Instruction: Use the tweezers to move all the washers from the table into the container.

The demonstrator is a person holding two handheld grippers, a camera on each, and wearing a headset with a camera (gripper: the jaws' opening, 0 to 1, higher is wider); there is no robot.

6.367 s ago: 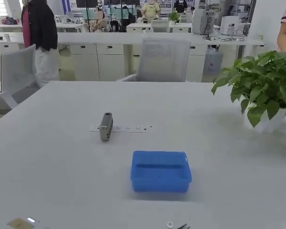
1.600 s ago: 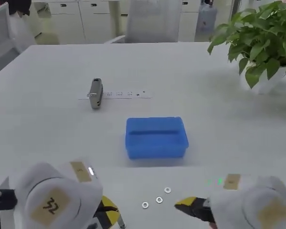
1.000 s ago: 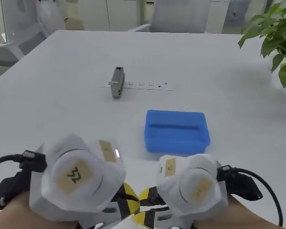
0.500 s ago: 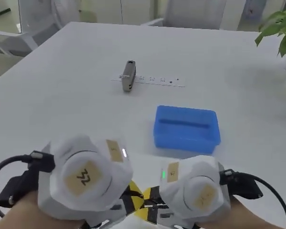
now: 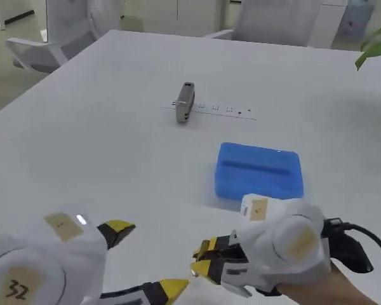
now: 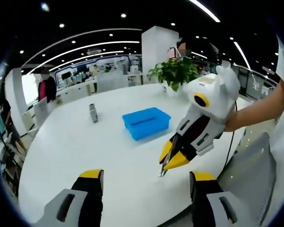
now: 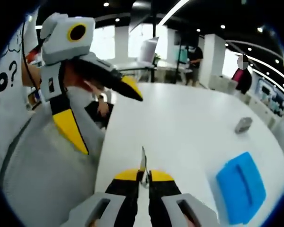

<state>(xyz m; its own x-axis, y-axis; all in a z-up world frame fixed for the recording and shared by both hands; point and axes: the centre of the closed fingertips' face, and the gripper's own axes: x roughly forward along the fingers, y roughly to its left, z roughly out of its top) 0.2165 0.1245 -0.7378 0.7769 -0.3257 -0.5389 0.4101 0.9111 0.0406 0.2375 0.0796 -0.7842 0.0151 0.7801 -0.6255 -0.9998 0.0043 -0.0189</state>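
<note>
- Your left gripper (image 5: 145,257) has pulled away from the right one, towards the lower left, with its jaws wide apart.
- Your right gripper (image 5: 202,260) is clamped on the tweezers (image 7: 143,163).
- The blue container (image 5: 260,170) sits on the table (image 5: 114,140) just beyond it.

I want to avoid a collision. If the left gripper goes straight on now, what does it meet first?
Probably the blue container, dead ahead of the open left gripper. In the left gripper view the right gripper, shut on tweezers, hangs nearer, just right of that line; depth is unclear.
</note>
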